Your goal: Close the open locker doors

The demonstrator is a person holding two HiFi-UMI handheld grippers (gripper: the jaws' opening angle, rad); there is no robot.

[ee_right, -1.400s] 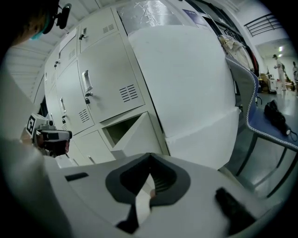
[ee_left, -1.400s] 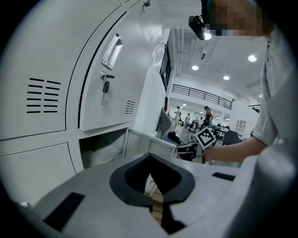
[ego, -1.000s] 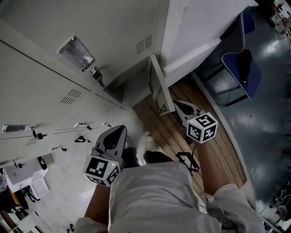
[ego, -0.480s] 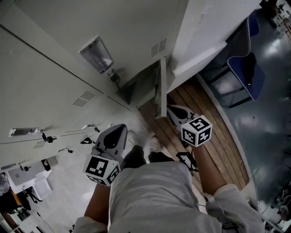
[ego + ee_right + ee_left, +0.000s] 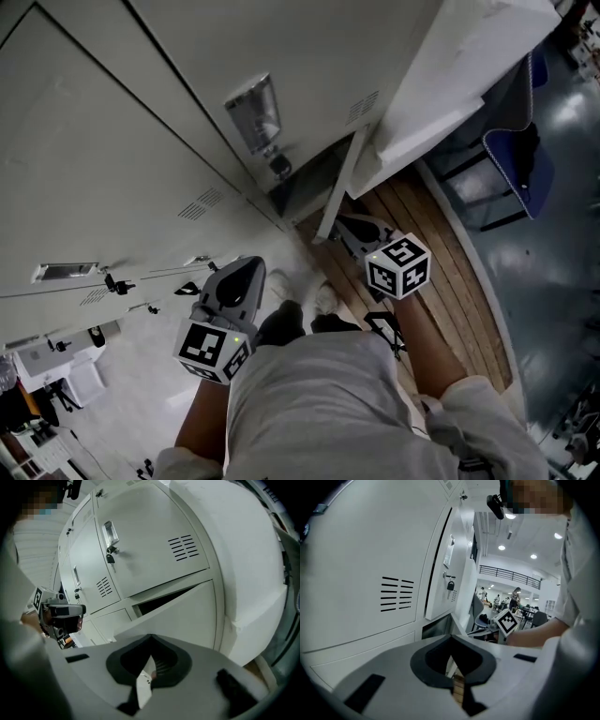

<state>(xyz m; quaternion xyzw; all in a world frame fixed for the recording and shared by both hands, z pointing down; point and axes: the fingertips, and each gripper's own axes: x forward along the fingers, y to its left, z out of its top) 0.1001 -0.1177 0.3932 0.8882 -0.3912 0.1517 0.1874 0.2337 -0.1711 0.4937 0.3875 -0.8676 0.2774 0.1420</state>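
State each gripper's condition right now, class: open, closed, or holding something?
Left gripper: closed, fingers together, holding nothing.
Right gripper: closed, fingers together, holding nothing.

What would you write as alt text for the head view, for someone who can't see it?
Looking steeply down, a person faces pale grey lockers; one low locker door stands ajar, with the right gripper close to its edge. The left gripper is held apart from the door; white shoes and a blue chair also show.
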